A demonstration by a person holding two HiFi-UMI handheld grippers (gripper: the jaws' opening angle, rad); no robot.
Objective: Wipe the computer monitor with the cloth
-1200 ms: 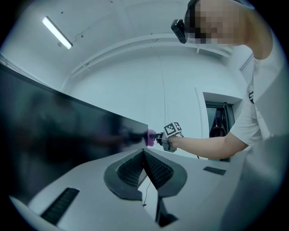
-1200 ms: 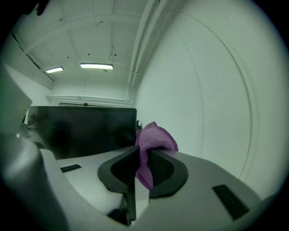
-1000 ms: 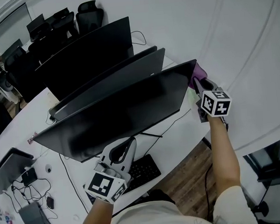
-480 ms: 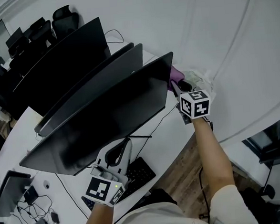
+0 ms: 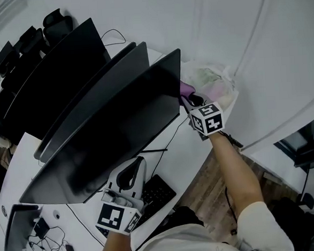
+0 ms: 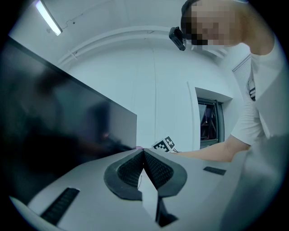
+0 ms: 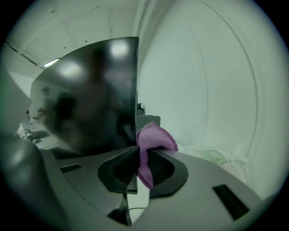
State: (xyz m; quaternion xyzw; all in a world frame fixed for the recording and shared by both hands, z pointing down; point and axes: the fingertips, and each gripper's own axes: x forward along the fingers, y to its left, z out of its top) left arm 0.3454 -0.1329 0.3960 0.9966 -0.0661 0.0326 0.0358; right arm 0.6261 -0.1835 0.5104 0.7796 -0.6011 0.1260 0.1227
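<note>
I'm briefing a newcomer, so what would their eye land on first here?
The big dark monitors slanting in a row across the white desk. Then the purple cloth, pinched in the right gripper at the nearest monitor's right edge, beside a crumpled plastic bag. The left gripper, shut and empty, sits low near the keyboard.

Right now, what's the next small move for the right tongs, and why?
Probably sweep the right tongs leftward across the near monitor. They are shut on the purple cloth, which sits at that monitor's right edge, so nearly all of its dark face lies to the left.
</note>
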